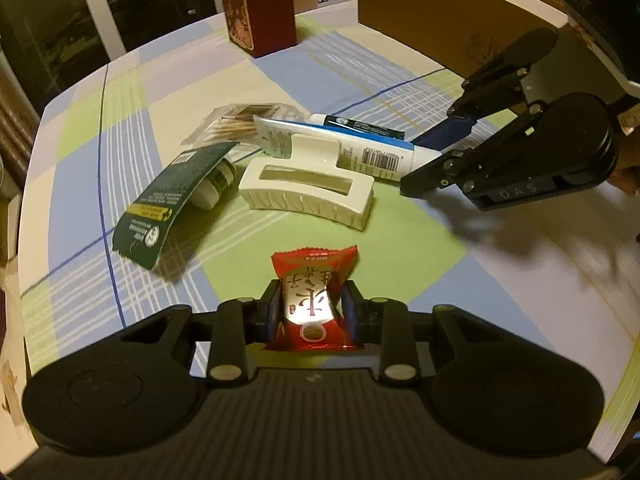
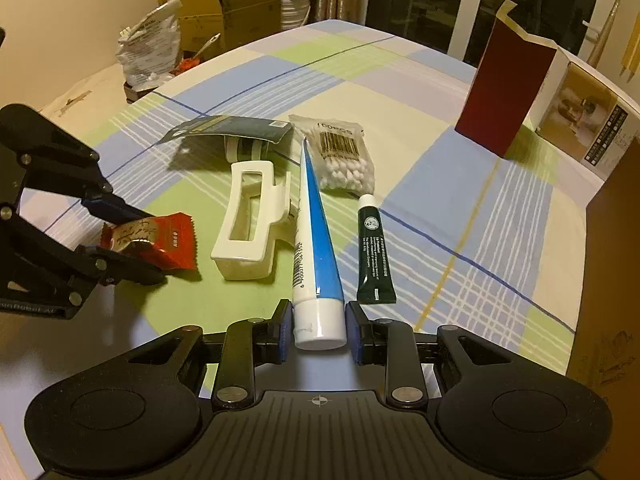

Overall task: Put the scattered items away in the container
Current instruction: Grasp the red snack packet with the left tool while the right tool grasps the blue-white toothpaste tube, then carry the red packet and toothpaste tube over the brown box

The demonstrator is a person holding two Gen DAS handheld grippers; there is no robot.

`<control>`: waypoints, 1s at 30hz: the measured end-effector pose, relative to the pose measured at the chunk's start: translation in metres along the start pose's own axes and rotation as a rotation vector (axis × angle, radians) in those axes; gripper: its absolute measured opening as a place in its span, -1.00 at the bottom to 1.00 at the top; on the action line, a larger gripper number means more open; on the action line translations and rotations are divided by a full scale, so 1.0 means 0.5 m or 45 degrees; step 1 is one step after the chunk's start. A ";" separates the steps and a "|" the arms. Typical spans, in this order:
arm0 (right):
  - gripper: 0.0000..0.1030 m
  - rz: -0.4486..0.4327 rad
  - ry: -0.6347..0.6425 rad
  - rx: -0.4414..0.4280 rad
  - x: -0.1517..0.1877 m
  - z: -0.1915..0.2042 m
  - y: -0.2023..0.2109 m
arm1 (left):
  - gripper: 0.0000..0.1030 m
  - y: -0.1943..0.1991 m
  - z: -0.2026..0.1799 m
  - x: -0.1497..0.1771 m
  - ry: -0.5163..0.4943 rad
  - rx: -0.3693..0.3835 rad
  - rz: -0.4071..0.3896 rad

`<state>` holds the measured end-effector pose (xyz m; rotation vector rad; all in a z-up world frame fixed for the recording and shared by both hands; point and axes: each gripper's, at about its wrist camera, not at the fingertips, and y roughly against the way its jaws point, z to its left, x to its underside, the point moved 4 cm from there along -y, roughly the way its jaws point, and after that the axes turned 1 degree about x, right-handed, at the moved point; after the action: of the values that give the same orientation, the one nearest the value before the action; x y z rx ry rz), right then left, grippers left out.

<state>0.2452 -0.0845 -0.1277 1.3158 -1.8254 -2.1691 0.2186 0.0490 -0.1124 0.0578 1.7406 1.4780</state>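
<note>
Left gripper (image 1: 311,307): fingers clamped on the red snack packet (image 1: 314,300), low over the cloth.
Right gripper (image 2: 319,328): pads against both sides of the cap end of the white-and-blue tube (image 2: 316,248), jaws closed on it.
Tube axis: in the right wrist view it runs near to far, cap nearest, crimped end pointing away toward the cotton swab bag (image 2: 340,156).
Small dark green tube (image 2: 374,250): just right of the big tube, roughly parallel, white cap at the far end.
White hair claw (image 2: 250,220): left of the big tube, touching it.
Carded green pack (image 2: 236,132): far left of the pile.
Containers: brown cardboard box (image 2: 608,280) at the right edge, inside hidden; dark red box (image 2: 504,92) stands upright far right.
Surface: table under a checked blue, green and cream tablecloth (image 2: 440,128).
Room: stacked cartons (image 2: 236,4) and dark windows beyond.
</note>
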 end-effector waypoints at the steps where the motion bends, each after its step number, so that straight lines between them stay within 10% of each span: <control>1: -0.39 0.000 -0.002 0.003 -0.002 0.001 -0.001 | -0.48 0.000 0.000 -0.001 0.008 -0.004 0.000; 30: -0.43 -0.010 -0.091 0.055 0.043 0.009 0.083 | -0.59 0.044 -0.025 -0.002 0.127 -0.031 -0.016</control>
<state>0.2085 -0.1051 -0.1062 1.2714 -1.9059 -2.2211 0.2017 0.0455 -0.0940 -0.0403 1.7980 1.5153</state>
